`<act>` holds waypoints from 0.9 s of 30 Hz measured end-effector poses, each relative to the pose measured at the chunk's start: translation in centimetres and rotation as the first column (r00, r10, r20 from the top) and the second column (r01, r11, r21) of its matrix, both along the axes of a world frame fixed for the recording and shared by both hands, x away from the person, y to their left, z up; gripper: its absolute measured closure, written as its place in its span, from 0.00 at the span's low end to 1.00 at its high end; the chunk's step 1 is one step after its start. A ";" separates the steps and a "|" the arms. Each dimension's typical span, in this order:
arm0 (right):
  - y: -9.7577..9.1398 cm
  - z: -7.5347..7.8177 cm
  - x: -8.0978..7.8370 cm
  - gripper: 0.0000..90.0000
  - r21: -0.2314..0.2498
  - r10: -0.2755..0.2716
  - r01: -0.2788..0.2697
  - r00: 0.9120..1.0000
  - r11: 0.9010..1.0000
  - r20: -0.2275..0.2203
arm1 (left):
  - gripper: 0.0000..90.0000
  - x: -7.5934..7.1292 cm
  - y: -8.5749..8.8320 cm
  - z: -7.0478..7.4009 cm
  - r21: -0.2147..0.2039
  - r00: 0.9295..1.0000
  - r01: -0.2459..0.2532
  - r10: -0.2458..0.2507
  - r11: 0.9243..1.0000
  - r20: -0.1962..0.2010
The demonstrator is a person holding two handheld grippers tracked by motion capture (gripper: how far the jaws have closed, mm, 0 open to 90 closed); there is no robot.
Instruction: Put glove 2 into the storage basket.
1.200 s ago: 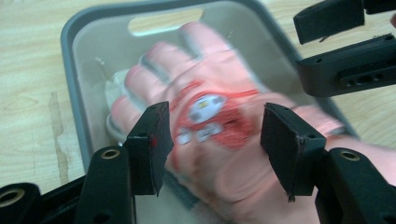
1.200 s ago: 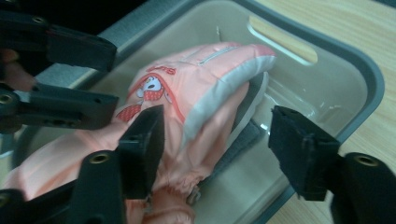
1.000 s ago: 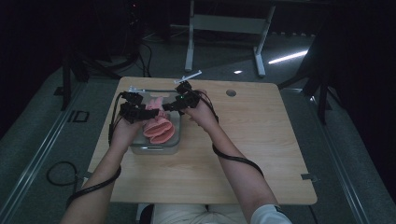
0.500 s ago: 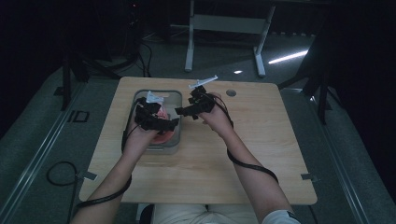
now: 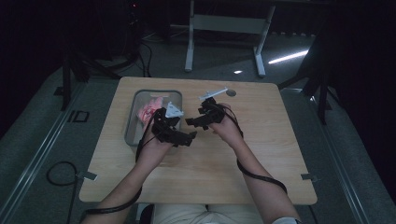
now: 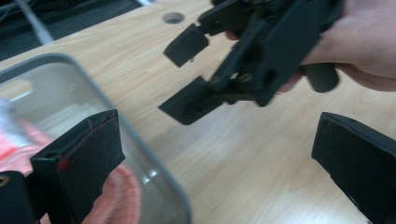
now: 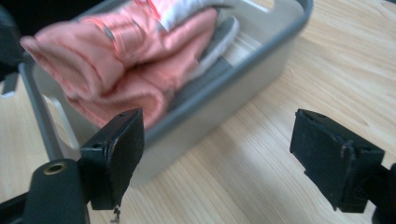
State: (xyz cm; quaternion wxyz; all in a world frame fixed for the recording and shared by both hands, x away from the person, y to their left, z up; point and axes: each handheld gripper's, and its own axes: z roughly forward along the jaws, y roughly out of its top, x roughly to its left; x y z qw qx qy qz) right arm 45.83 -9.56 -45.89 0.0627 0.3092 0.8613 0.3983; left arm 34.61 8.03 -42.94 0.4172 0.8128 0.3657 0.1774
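On the wooden table (image 5: 243, 154), the grey bin (image 5: 132, 122) lies to the left of both hands, its long axis running away from the person. The left gripper (image 5: 183, 137) is nearer it than the right gripper (image 5: 198, 122); both are spread wide and empty. The pink cloth (image 7: 122, 56), crumpled with a white patch, lies inside the bin.

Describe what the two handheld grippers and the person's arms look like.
The left gripper and the right gripper are black, with flat rectangular jaws. Each carries a grey three-cornered plate and trails a black cable along a bare forearm. A light sleeve edge shows at the right arm's bottom.
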 end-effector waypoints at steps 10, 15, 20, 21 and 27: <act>-2.1 -2.4 -1.2 0.17 0.001 0.036 -0.036 0.999 0.999 -0.014 | 0.02 -0.9 -2.1 -2.0 -0.050 0.994 0.107 -0.108 0.993 -0.021; -2.9 -4.1 -2.3 0.17 -0.002 0.047 -0.048 0.999 0.999 -0.018 | 0.02 -1.9 -3.4 -3.3 -0.026 0.986 0.163 -0.164 0.986 -0.022; -3.5 -5.2 -3.0 0.16 -0.002 0.048 -0.048 0.999 0.999 -0.009 | 0.02 -2.7 -4.0 -4.4 -0.048 0.978 0.201 -0.204 0.978 -0.044; -3.7 -5.4 -3.1 0.16 0.002 0.047 -0.047 0.999 0.999 -0.016 | 0.02 -2.8 -4.1 -4.6 -0.047 0.976 0.211 -0.213 0.976 -0.046; -4.3 -6.0 -3.6 0.16 0.005 0.055 -0.055 0.998 0.998 -0.003 | 0.02 -3.4 -4.7 -6.3 -0.050 0.964 0.256 -0.258 0.965 -0.058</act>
